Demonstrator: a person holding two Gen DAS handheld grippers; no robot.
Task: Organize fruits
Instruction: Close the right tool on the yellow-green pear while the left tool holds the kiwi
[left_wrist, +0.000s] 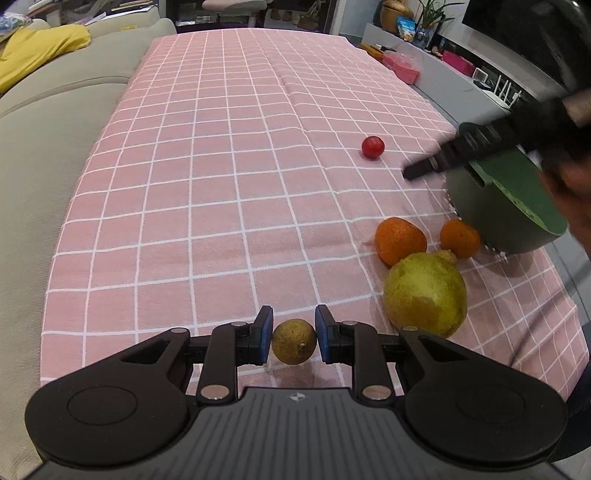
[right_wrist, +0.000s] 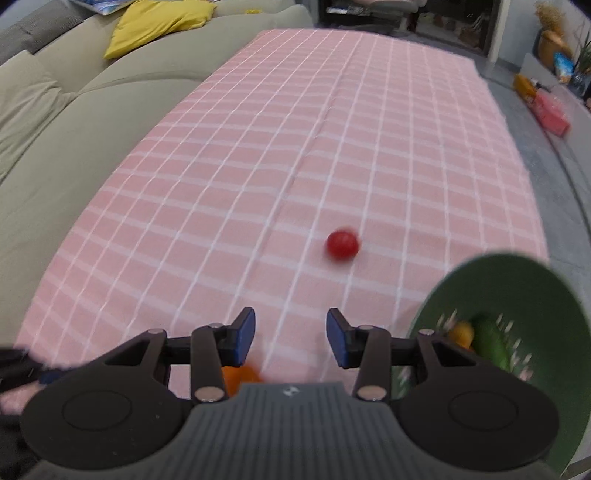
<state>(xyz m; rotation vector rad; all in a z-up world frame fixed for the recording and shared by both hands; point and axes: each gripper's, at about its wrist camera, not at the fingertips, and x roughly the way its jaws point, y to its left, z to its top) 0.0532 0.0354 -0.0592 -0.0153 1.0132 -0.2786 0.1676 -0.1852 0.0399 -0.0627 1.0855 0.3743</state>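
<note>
— How many fruits can you count?
— On the pink checked cloth (left_wrist: 229, 192) over the surface there are two oranges: a bigger orange (left_wrist: 400, 240) and a smaller orange (left_wrist: 460, 238) beside it. Just in front of them sits one big yellow-green lemon (left_wrist: 424, 293). One little red fruit (left_wrist: 372, 147) lies farther away, on its own.
— Any more?
— One small brownish fruit (left_wrist: 294, 341). The left claw (left_wrist: 294, 334) is pinching it between its two blue pads.
— And the other claw?
— The right claw (right_wrist: 291, 338) is spread wide with nothing in it. Beside it is one green bowl (right_wrist: 524, 291), tipped on its side. Inside I see something yellow and something green, but they are too blurry to name.
</note>
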